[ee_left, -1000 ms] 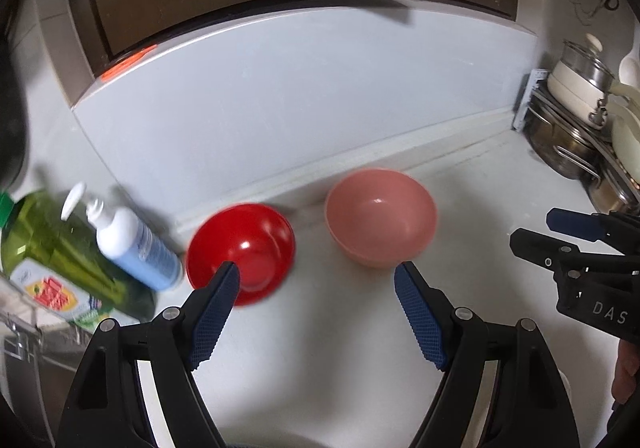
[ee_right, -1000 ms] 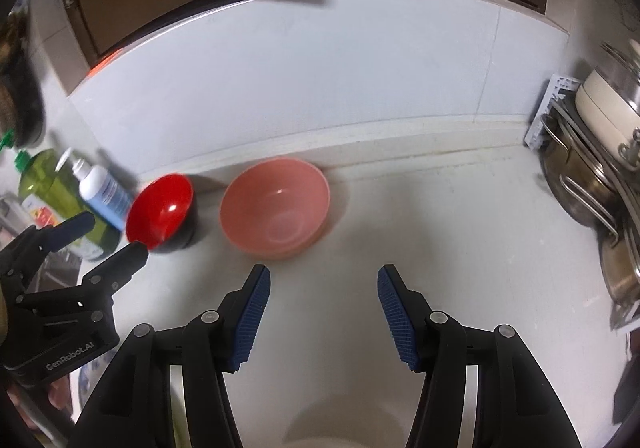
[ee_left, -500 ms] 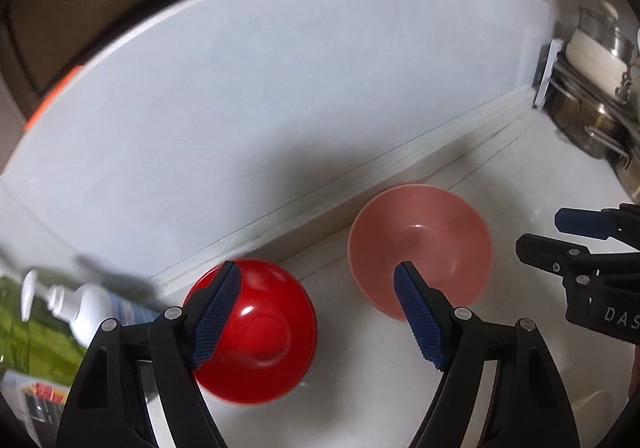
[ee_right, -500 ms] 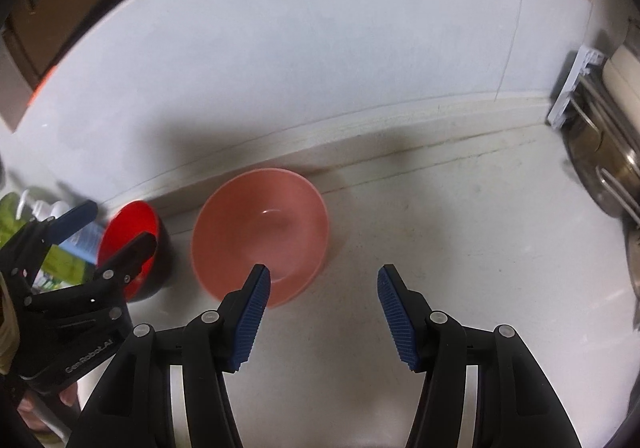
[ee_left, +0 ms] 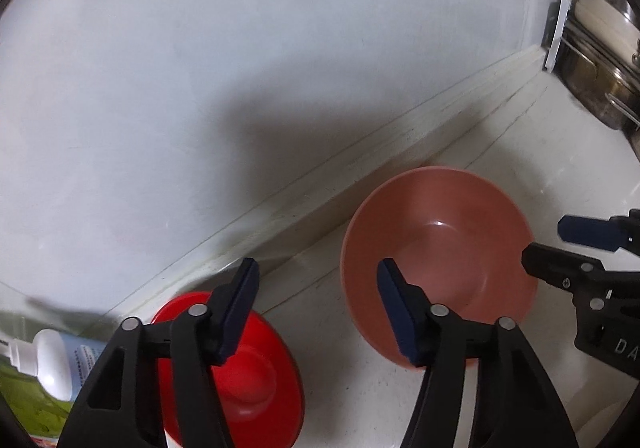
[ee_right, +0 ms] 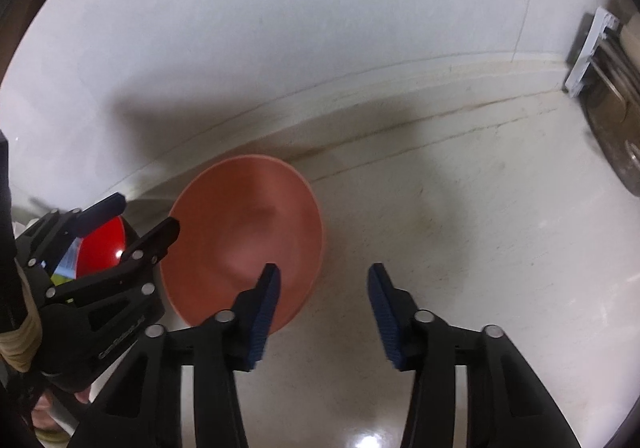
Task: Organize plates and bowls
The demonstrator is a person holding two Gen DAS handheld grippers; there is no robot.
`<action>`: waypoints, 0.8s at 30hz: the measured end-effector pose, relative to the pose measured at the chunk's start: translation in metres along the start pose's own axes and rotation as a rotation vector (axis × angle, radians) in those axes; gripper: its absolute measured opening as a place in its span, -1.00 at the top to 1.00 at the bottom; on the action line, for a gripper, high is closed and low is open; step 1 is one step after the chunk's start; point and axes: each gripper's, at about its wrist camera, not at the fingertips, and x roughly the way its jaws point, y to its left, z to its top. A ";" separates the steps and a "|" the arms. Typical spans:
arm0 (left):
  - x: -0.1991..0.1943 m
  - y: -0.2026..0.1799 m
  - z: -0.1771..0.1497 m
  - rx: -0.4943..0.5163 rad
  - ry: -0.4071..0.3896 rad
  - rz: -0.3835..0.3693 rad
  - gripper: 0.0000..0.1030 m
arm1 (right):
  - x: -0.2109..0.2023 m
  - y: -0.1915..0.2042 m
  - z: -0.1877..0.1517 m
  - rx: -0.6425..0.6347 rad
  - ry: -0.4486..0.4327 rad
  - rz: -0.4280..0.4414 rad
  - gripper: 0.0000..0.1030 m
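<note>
A pink bowl (ee_left: 440, 248) (ee_right: 248, 232) and a smaller red bowl (ee_left: 248, 376) (ee_right: 102, 248) sit side by side on the white counter by the back wall. My left gripper (ee_left: 318, 304) hangs open above the gap between them, its left finger over the red bowl's rim and its right finger over the pink bowl's near rim. My right gripper (ee_right: 322, 300) is open too, with its left finger over the pink bowl's right rim and its right finger over bare counter. Each gripper shows in the other's view, the right gripper (ee_left: 556, 244) and the left gripper (ee_right: 136, 215).
A white pump bottle (ee_left: 52, 360) and a green bottle (ee_left: 24, 404) stand at far left. Steel pots on a rack (ee_left: 600, 59) (ee_right: 616, 115) line the right side. The grey backsplash wall (ee_left: 240, 47) rises just behind the bowls.
Both grippers have moved forward and down toward the bowls, which now look larger. The jaws stay open and the bowls have not shifted.
</note>
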 end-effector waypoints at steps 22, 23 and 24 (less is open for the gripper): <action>0.023 -0.017 0.004 -0.024 0.078 -0.100 0.83 | 0.010 -0.004 0.002 0.025 0.054 0.024 0.77; 0.021 -0.018 0.002 -0.025 0.078 -0.101 0.83 | 0.008 -0.004 0.001 0.026 0.053 0.024 0.77; 0.018 -0.020 0.001 -0.027 0.080 -0.100 0.83 | 0.006 -0.004 0.001 0.028 0.053 0.026 0.77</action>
